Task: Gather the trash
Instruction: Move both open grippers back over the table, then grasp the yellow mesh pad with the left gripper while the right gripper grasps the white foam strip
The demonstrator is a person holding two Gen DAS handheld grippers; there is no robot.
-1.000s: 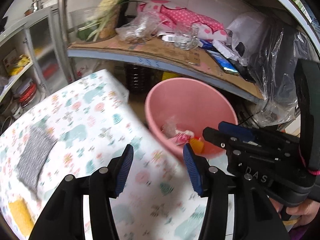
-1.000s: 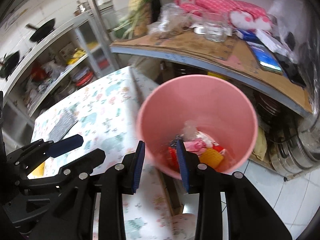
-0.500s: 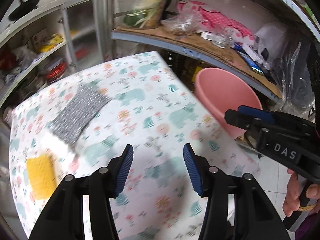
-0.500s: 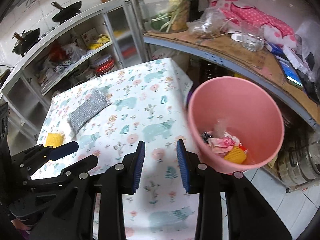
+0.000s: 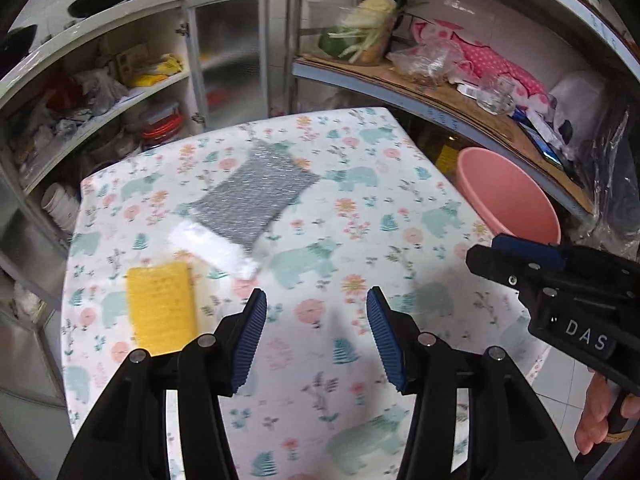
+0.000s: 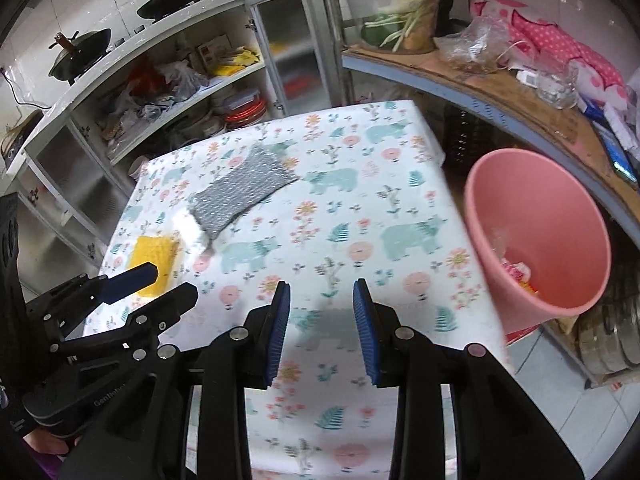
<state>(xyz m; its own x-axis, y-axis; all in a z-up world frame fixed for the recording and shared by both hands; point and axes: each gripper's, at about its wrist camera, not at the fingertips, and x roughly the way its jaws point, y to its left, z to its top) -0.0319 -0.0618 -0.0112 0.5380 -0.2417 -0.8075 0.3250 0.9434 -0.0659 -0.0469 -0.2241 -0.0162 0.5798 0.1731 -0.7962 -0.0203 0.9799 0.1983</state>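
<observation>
On the flower-and-bear tablecloth lie a grey textured cloth, a white crumpled piece at its near corner, and a yellow sponge. They show again in the right wrist view: grey cloth, white piece, yellow sponge. A pink bucket stands off the table's right edge with trash at its bottom. My left gripper hangs open over the cloth, just right of the sponge, holding nothing. My right gripper is open and empty over the table's near right part.
A white cupboard with dishes and bags stands behind the table. A cluttered shelf with vegetables, a glass and pink fabric runs along the right above the pink bucket. A hand holds the right gripper's grip.
Both grippers have swung left, from over the pink bucket to over the table. The bucket now sits at the right edge and the cloth, white piece and sponge have come into view.
</observation>
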